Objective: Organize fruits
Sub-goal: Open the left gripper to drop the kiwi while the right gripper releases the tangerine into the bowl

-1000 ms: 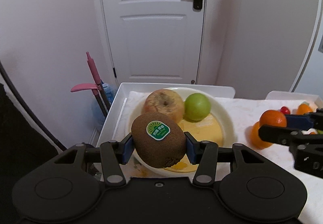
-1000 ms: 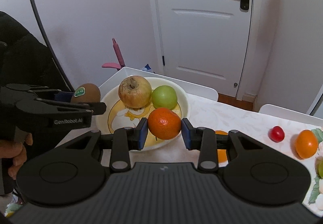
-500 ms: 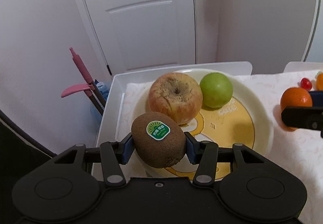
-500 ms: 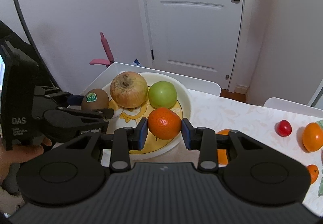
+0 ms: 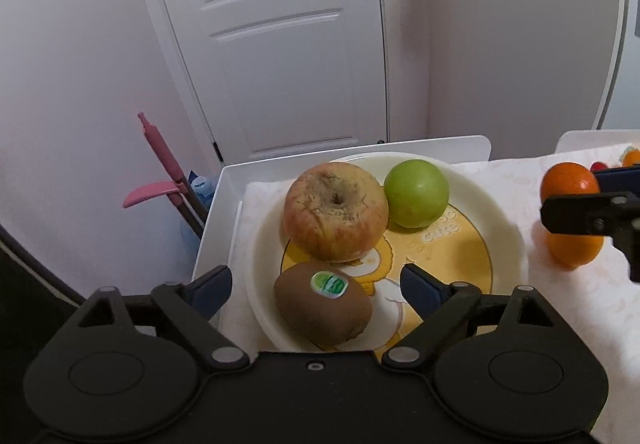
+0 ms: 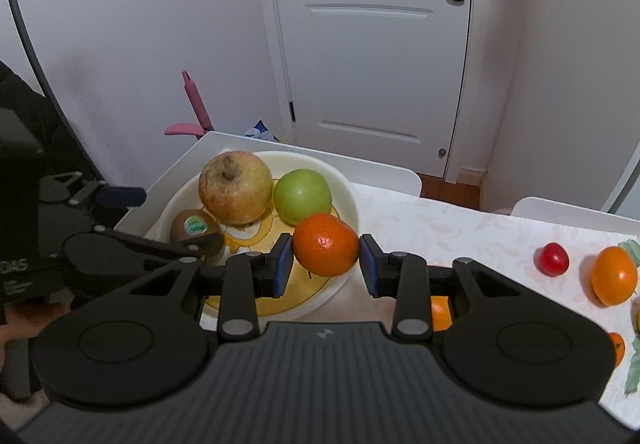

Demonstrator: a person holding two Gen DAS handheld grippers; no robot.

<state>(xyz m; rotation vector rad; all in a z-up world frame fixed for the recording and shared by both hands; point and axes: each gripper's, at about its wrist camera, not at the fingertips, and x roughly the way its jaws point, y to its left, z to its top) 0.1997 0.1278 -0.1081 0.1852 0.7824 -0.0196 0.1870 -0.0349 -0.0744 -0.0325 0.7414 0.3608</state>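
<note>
A brown kiwi (image 5: 322, 307) with a green sticker lies in the cream plate (image 5: 508, 240), free of both pads. My left gripper (image 5: 316, 286) straddles it with its jaws opening wide. Behind the kiwi sit a wrinkled red-yellow apple (image 5: 335, 211) and a green apple (image 5: 416, 193). In the right wrist view my right gripper (image 6: 326, 263) is shut on an orange mandarin (image 6: 326, 244), held over the plate's (image 6: 344, 200) near right rim. The kiwi (image 6: 192, 225) shows there beside the left gripper's fingers (image 6: 120, 196).
The plate stands on a white table with a pale patterned cloth (image 6: 460, 228). To the right lie a small red fruit (image 6: 553, 259), an orange (image 6: 614, 275) and more orange fruit (image 6: 440, 313). A pink-handled tool (image 5: 160, 148) and a white door (image 5: 280, 44) are beyond the table's far edge.
The left gripper sank over the plate and its jaws spread apart, leaving the kiwi lying in the plate. The right gripper drifted closer to the plate, still clamped on the mandarin.
</note>
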